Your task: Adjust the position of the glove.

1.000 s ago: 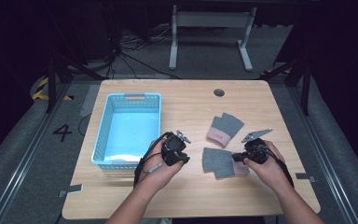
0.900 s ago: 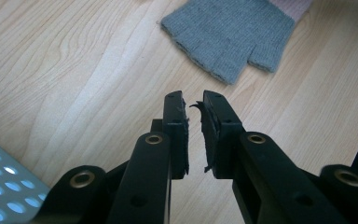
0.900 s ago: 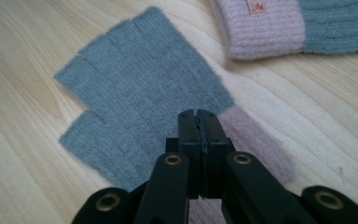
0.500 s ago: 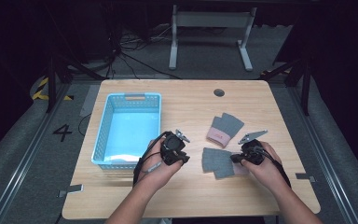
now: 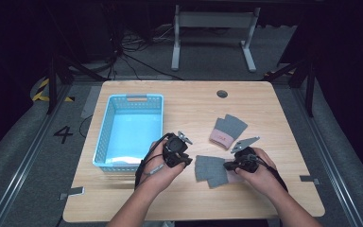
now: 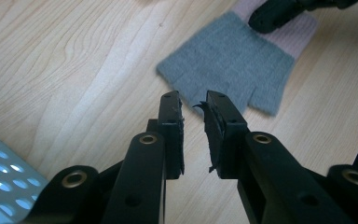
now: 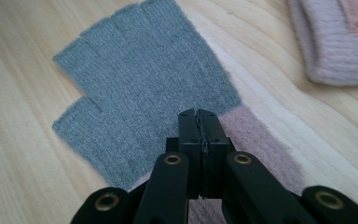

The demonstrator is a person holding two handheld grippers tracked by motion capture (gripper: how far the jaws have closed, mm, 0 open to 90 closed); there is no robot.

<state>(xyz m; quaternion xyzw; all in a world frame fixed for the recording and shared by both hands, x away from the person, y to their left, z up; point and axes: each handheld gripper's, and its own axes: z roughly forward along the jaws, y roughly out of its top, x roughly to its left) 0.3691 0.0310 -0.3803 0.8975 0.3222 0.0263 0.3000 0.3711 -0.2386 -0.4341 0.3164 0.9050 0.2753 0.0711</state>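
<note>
A grey fingerless glove with a pink cuff (image 5: 210, 169) lies flat on the wooden table between my two grippers. My left gripper (image 5: 185, 162) points at its finger end (image 6: 233, 60). Its jaws (image 6: 193, 100) stand a small gap apart with nothing between them, and they have just been opening. My right gripper (image 5: 227, 165) is shut, its tips (image 7: 198, 114) resting over the glove (image 7: 144, 79) where grey meets pink. That same gripper (image 6: 261, 21) shows at the top of the left gripper view. A second matching glove (image 5: 228, 130) lies farther back.
A light blue plastic basket (image 5: 105, 142) stands on the left of the table, close to my left hand, and its corner (image 6: 0, 172) shows in the left gripper view. The second glove's pink cuff (image 7: 335, 42) lies just beyond my right gripper. A round cable hole (image 5: 222, 93) sits near the far edge.
My right hand has slid a little to the left, bringing its shut gripper over the near glove's cuff end. The left hand has stayed in place.
</note>
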